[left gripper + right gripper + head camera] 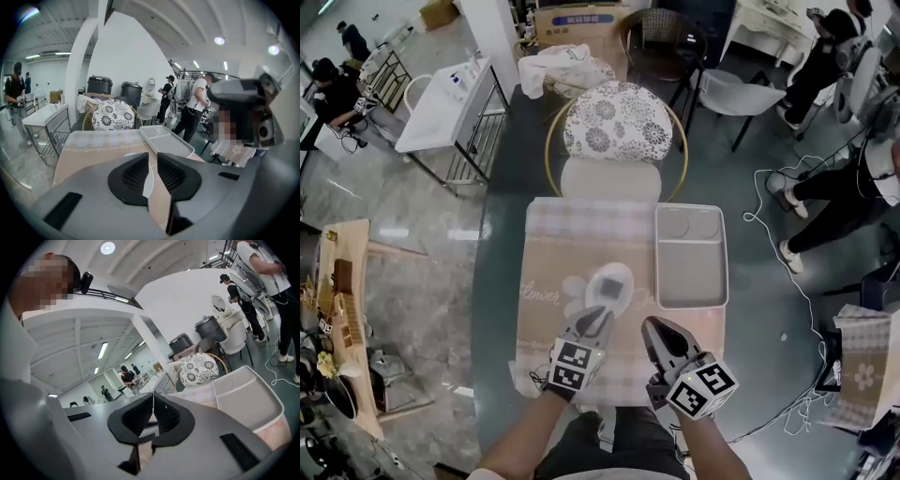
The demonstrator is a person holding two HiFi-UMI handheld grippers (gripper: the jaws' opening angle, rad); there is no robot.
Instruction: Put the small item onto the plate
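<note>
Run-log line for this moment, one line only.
left gripper: jaws closing, small white dish rim between | right gripper: shut, empty | tray: empty

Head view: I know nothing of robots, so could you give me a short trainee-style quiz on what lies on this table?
1. True or false: the small white dish lies inside the divided tray.
2. Which one has its tips at the dish's near edge? A) left gripper B) right gripper
3. Fill in: the round cushion beyond the far end of the mat has a ___ pattern.

Key:
1. False. It lies on the mat, to the left of the empty tray.
2. A. Its jaws are closing, and the dish's white edge shows between them.
3. Flower.
</note>
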